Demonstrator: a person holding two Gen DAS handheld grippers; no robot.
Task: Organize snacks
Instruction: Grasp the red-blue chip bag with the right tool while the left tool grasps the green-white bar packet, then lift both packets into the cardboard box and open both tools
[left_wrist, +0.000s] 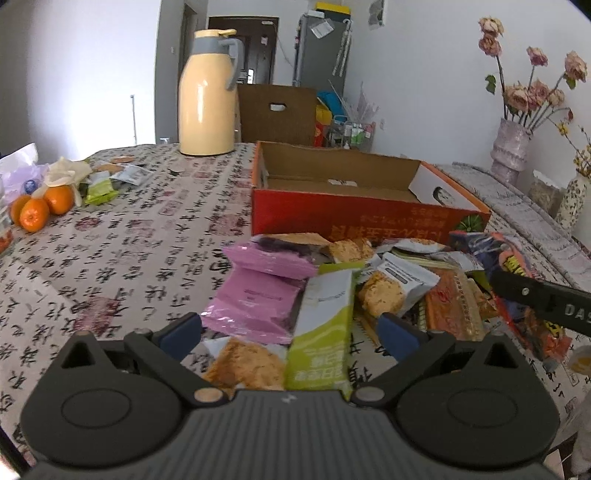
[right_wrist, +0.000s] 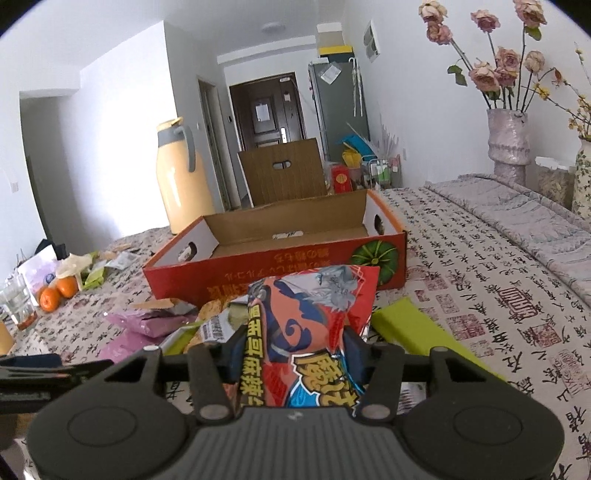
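Snacks (left_wrist: 332, 288) lay heaped on the calligraphy-print tablecloth (left_wrist: 129, 258), just before the open red box (left_wrist: 354, 218), as we clamped our right gripper (right_wrist: 295, 354) on a red-and-blue snack bag (right_wrist: 314, 314), lifted toward the box's near wall. Our left gripper (left_wrist: 291, 332) hovered spread wide over two pink packets (left_wrist: 258, 291) and a green-and-white one (left_wrist: 325, 325), gripping nothing. Beyond stood one yellow thermos (left_wrist: 207, 96); three oranges (left_wrist: 40, 208) sat far left, two vases (left_wrist: 511, 147) at right.
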